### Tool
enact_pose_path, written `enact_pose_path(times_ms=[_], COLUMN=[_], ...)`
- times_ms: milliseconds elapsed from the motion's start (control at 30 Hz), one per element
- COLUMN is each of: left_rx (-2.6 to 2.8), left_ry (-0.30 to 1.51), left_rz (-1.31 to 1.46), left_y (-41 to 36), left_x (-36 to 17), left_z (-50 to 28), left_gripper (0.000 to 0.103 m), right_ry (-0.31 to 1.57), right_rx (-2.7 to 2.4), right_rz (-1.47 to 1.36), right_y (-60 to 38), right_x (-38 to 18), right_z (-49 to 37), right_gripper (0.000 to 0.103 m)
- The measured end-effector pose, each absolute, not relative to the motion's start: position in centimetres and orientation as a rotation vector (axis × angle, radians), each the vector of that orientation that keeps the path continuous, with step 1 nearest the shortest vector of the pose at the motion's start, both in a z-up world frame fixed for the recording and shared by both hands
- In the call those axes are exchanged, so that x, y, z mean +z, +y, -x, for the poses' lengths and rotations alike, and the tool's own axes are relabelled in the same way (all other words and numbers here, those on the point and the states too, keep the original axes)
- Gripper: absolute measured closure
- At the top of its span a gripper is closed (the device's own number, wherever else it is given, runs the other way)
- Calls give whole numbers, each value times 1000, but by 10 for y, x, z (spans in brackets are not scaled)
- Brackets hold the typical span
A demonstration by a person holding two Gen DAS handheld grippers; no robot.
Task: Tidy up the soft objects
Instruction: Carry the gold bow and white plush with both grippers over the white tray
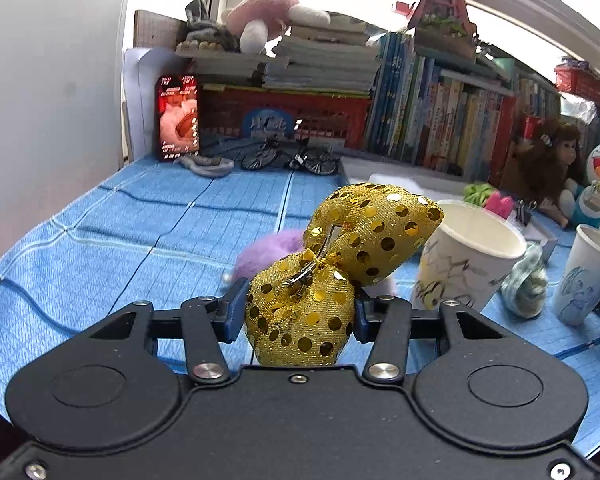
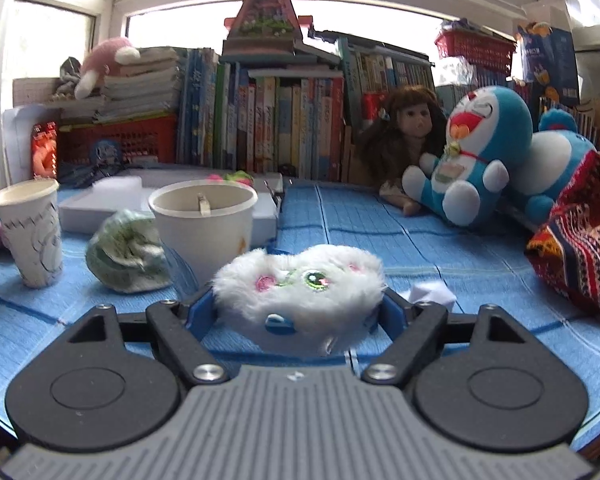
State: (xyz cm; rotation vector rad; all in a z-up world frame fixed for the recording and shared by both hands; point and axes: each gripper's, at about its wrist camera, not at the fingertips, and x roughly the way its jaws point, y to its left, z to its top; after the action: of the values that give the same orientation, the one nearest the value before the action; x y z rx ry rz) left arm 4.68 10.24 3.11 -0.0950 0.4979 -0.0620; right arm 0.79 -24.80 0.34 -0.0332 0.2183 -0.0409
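Note:
My left gripper [image 1: 298, 310] is shut on a gold sequinned bow hair clip [image 1: 340, 264] and holds it above the blue cloth, just left of a white paper cup [image 1: 468, 256]. A purple fluffy ball [image 1: 268, 254] lies behind the bow. My right gripper [image 2: 298, 308] is shut on a white fluffy toy with embroidered eyes [image 2: 300, 288], in front of a wide white paper cup [image 2: 204, 224]. A taller paper cup [image 2: 32, 232] stands at the left. A green-white soft bundle [image 2: 128, 252] lies between the two cups.
A blue cloth [image 1: 120, 240] covers the table. Books [image 2: 280, 120] line the back. A doll [image 2: 408, 136], a Doraemon plush [image 2: 472, 156] and a patterned knit cloth [image 2: 576, 252] sit at the right. A model bicycle [image 1: 288, 158] and a phone [image 1: 178, 118] stand at the back left.

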Motion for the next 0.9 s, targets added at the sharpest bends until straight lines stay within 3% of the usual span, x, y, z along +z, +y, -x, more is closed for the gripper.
enact_pose_path(times_ms=[900], left_rx=[-181], left_ry=[472], left_rz=[63], left_y=[62], left_x=[104], left_z=[-82], left_gripper=[56], right_ry=[176], right_rx=[45], right_rz=[-16], right_y=[-245], right_x=[82], right_z=[-43], right_gripper=[21])
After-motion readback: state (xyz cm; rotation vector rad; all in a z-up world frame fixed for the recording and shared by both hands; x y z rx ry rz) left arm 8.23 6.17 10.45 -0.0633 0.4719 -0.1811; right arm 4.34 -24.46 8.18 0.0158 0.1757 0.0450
